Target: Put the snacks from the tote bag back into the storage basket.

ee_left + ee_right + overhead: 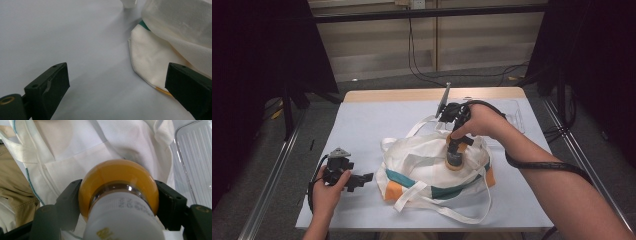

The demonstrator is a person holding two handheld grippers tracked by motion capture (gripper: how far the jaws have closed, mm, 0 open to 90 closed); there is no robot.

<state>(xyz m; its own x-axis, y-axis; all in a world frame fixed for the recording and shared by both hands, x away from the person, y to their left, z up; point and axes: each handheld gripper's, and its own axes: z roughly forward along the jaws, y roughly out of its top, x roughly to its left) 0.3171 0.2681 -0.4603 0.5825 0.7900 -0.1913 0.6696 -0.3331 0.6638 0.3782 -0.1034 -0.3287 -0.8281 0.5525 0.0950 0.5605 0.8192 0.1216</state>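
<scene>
Gripper in our right hand point(455, 142) clamps a round bottle with an amber base and white label point(455, 158), held upright at centre right of the high view, just over the crumpled white cloth bag with teal and orange trim point(422, 160). Our left gripper point(362, 179), lower left, rests on the pale tabletop point(362, 125) with jaws wide and nothing between them, just beside the bag's edge. We judge the bottle is picked up but not yet bagged; the bag's mouth remains to be opened. Its opening is hard to make out among folds, and a clear plastic tray point(195, 165) is cut off at the frame's right.
</scene>
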